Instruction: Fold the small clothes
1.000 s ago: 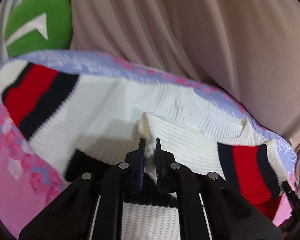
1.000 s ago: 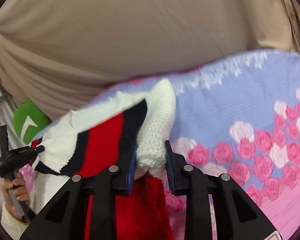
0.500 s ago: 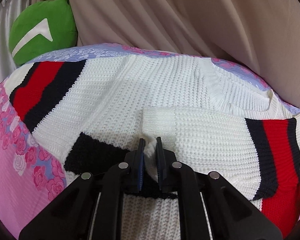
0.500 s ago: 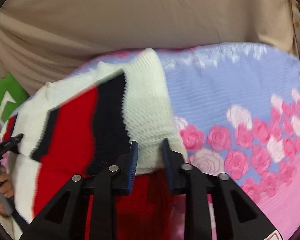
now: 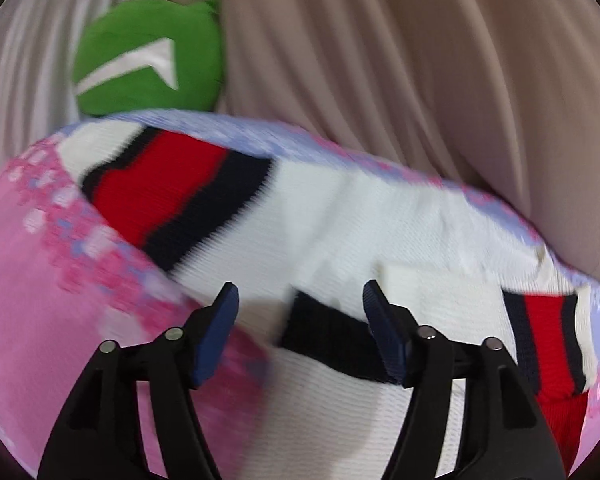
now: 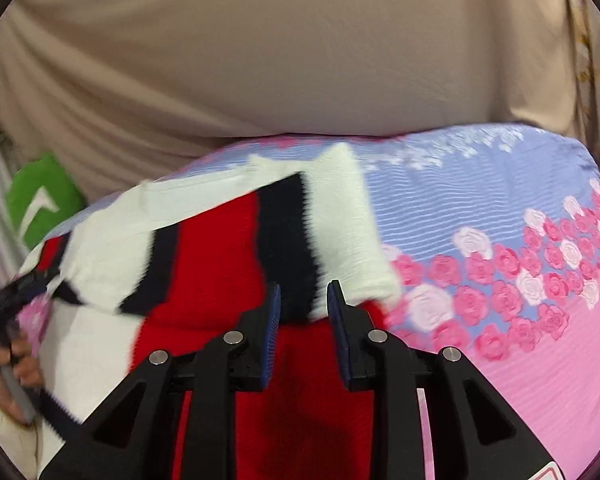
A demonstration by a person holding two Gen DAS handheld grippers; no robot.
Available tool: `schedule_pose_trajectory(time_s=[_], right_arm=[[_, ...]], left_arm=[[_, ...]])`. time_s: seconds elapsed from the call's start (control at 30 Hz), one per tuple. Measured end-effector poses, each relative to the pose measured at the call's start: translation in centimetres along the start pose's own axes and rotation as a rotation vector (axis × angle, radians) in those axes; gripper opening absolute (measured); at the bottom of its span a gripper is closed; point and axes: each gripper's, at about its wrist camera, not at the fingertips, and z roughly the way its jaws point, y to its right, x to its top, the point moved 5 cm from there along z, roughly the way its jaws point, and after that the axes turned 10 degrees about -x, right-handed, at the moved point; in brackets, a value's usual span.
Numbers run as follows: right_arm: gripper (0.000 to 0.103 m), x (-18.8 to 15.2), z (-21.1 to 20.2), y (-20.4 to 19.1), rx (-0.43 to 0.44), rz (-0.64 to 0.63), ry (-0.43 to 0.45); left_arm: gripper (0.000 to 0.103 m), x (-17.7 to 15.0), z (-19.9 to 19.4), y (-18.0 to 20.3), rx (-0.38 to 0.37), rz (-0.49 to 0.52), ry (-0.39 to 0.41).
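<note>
A white knit sweater (image 5: 340,216) with red and navy stripes lies flat on the floral bedspread (image 5: 28,280). One striped sleeve (image 5: 172,188) stretches to the far left, and the other sleeve (image 5: 440,300) is folded across the body. My left gripper (image 5: 300,286) hovers over the navy hem band, its jaws opening wide and holding nothing. In the right wrist view the folded sleeve's striped cuff (image 6: 284,232) rests on the sweater. My right gripper (image 6: 303,292) is at its near edge with jaws opening; cloth shows in the gap, but the pads do not press it.
A green cushion (image 5: 148,56) sits behind the bed at the far left, also in the right wrist view as the cushion (image 6: 40,204). Beige draped fabric (image 5: 420,60) hangs behind. The bedspread (image 6: 500,200) runs right of the sweater. A hand (image 6: 16,356) holds the left gripper's handle.
My left gripper let go of the white knit fold and opened wide while shifting sideways. The right gripper's jaws widened and the striped cuff now lies down on the sweater.
</note>
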Motion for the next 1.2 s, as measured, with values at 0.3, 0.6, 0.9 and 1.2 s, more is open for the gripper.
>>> schedule_pose_trajectory(time_s=[0.3, 0.6, 0.9, 1.2], right_arm=[[0.034, -5.3, 1.9, -5.6, 0.074, -0.103, -0.134], [0.047, -5.5, 2.0, -5.3, 0.082, -0.073, -0.132], [0.048, -5.7, 1.7, -5.2, 0.078, -0.056, -0.121], [0.051, -5.8, 1.5, -5.6, 0.079, -0.062, -0.116]], left_arm=[[0.083, 5.3, 0.7, -17.7, 0.166, -0.393, 0.003], [0.033, 4.0, 3.3, -17.2, 0.111, -0.398, -0.022], [0.002, 5.7, 2.1, -12.2, 0.069, -0.341, 0.032], [0.002, 4.3, -4.0, 9.5, -0.15, 0.118, 0.099]])
